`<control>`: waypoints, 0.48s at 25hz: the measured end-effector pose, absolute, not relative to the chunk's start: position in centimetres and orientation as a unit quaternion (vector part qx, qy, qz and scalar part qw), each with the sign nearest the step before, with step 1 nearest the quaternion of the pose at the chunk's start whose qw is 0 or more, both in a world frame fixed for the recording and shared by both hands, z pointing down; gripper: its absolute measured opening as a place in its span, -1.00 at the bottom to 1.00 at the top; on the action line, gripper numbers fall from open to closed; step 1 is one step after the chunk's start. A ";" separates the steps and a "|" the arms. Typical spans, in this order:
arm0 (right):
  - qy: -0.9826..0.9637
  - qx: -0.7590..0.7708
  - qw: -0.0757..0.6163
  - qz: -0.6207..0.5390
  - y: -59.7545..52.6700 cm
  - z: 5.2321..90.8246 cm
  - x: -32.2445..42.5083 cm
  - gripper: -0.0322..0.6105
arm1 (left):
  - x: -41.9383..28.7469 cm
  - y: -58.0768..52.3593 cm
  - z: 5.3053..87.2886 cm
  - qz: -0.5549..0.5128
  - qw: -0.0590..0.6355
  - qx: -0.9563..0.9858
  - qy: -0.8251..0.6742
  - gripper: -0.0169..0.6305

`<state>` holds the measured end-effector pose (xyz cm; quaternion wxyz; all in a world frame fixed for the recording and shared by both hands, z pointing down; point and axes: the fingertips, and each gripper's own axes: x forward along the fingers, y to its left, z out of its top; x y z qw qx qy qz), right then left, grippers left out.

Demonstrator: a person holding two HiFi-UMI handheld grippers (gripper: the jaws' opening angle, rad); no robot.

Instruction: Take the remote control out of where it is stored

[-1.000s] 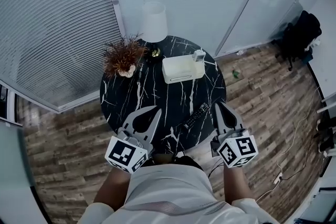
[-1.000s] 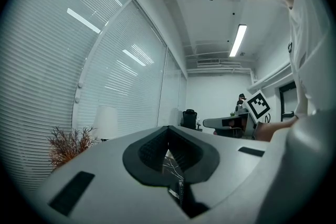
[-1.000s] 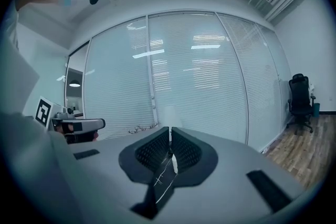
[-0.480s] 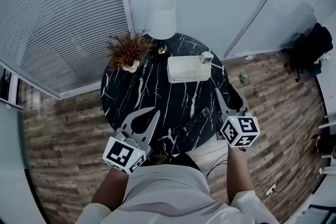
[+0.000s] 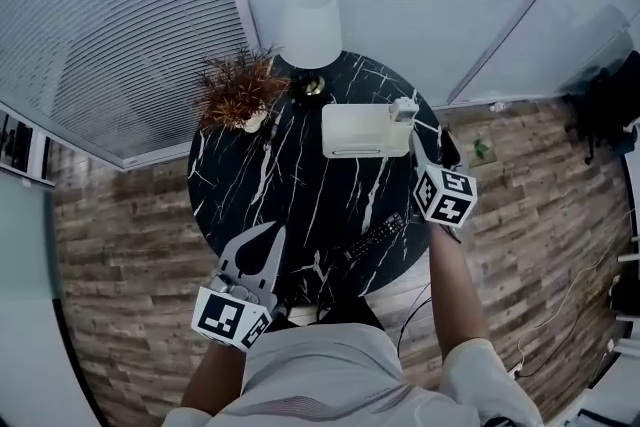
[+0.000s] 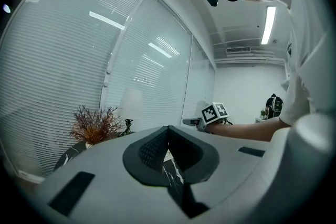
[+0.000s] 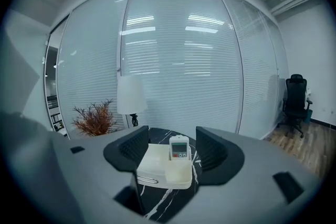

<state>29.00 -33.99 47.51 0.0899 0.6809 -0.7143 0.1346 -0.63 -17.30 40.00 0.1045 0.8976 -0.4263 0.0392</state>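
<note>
My right gripper (image 7: 172, 134) is released: its jaws have just been opening and now stand wide apart, with nothing pressed between the pads. Looking along them, I see the white remote control (image 7: 179, 146) framed in the gap, ahead of the fingertips and not touched by either one. It stands upright in the small compartment at one end of a white storage box (image 7: 152, 168), screen and buttons facing me. The box sits on the round black marble worktop (image 7: 160, 204).

From the head view, this gripper (image 5: 432, 139) hovers at the right rim of the worktop (image 5: 300, 175), pointing in at the right end of the box (image 5: 355, 130), just beside the compartment where the white remote control (image 5: 405, 108) is stored.

My left gripper (image 6: 168, 128) is clenched, its tips meeting on nothing. It hangs (image 5: 277, 228) over the near-left edge of the worktop, well apart from the box.

A black remote control (image 5: 372, 237) lies flat near the front edge, between my two grippers. At the far side stand a lamp (image 5: 308, 23) with a white shade and, left of it, a dried plant (image 5: 235, 90) in a small pot. Slatted blinds close the walls behind, and a dark office chair (image 7: 295, 97) stands off to the right on the wooden floor.
</note>
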 end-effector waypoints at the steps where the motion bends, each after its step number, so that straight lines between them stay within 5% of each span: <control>1: -0.714 0.680 0.095 0.140 -35.0 48.6 29.2 -0.07 | -0.5 -17.4 40.3 0.041 0.105 0.895 -0.431 -0.92; 12: -0.697 0.686 0.122 0.170 -43.4 57.5 30.0 -0.04 | 0.2 -18.3 43.4 0.069 0.124 0.869 -0.475 -0.92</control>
